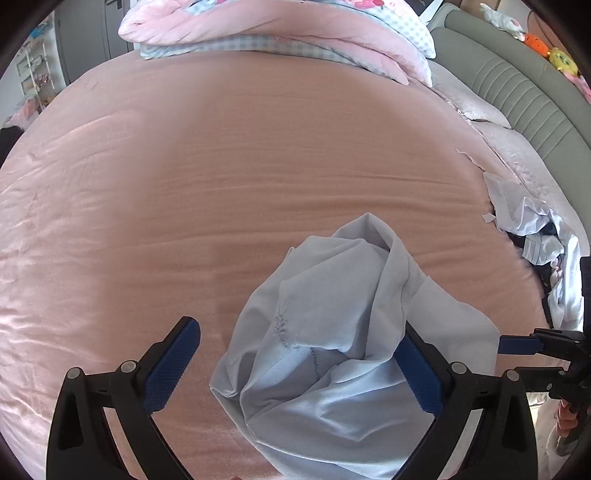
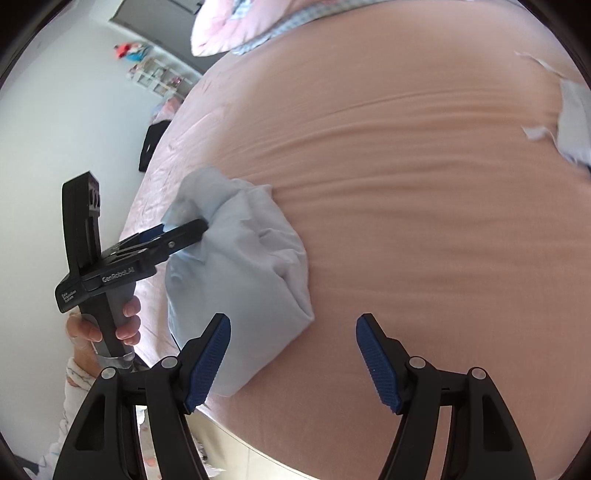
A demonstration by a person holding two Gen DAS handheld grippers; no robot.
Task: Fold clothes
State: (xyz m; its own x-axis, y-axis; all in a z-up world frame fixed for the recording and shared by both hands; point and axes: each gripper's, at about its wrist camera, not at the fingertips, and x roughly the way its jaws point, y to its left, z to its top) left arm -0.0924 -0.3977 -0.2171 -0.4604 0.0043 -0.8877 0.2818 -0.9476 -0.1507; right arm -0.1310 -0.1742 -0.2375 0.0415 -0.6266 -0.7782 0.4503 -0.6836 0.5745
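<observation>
Pale blue garment point(image 1: 332, 332) sitting bunched in a soft heap at lower center of the left view, on the pink bedsheet point(image 1: 221, 177) near the front edge. Looks light, thin and floppy, bound to sag and slide rather than hold shape, so best taken by a hem or corner, not the middle of the lump. Left gripper point(image 1: 295, 369) spread wide open, cloth draped against its right pad but not pinched. Right gripper point(image 2: 293, 358) also open, nothing between the pads, garment just touching its left finger at lower left of the right view. Quilt point(image 1: 277, 33) folded at the top, heap of other clothes point(image 1: 535, 240) at the right edge, well apart. Plenty of bare sheet, nothing really blocking.
</observation>
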